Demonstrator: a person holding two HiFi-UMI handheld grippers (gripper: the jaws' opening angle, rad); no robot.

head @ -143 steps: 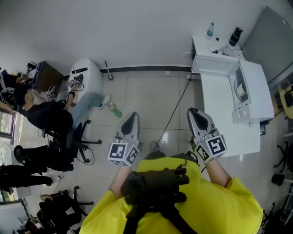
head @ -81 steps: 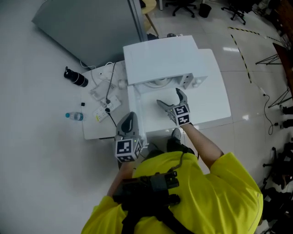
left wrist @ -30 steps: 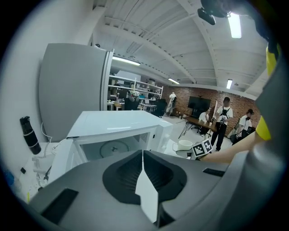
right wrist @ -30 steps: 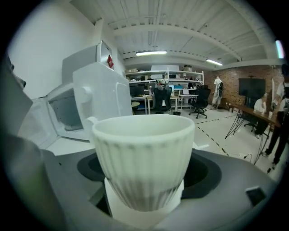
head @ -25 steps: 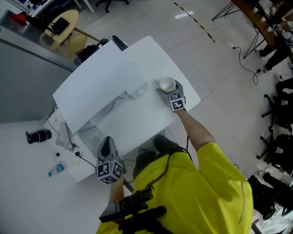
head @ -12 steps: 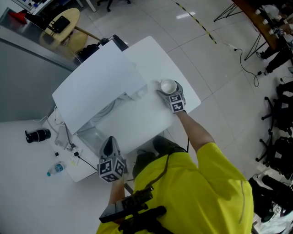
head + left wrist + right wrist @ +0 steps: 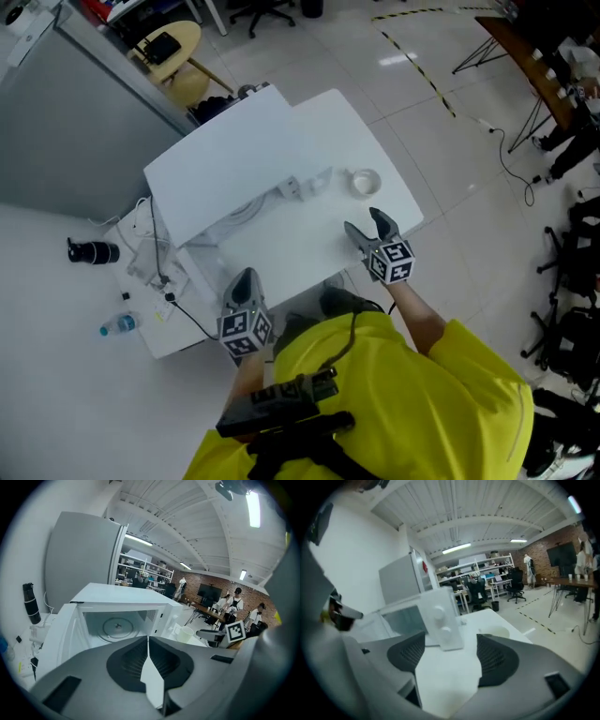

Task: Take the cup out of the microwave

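The white cup (image 7: 364,181) stands upright on the white table (image 7: 389,202), just right of the open white microwave (image 7: 225,155). My right gripper (image 7: 364,223) hovers a short way in front of the cup, clear of it; its jaws are closing with nothing between them. In the right gripper view the cup (image 7: 499,632) peeks out past the right jaw, beside the microwave's knob panel (image 7: 440,620). My left gripper (image 7: 246,281) is shut and empty at the table's near edge. The left gripper view shows the empty cavity and turntable (image 7: 117,626), with the cup (image 7: 185,633) to its right.
The microwave door (image 7: 58,632) hangs open on the left. A black bottle (image 7: 92,251), a water bottle (image 7: 120,325) and cables lie on the table's left end. A grey partition (image 7: 84,112) and a yellow chair (image 7: 178,52) stand behind. People stand at the far desks (image 7: 234,606).
The right gripper has let go of the cup and drawn back toward me. The cup stays on the table right of the microwave. The left gripper has barely moved.
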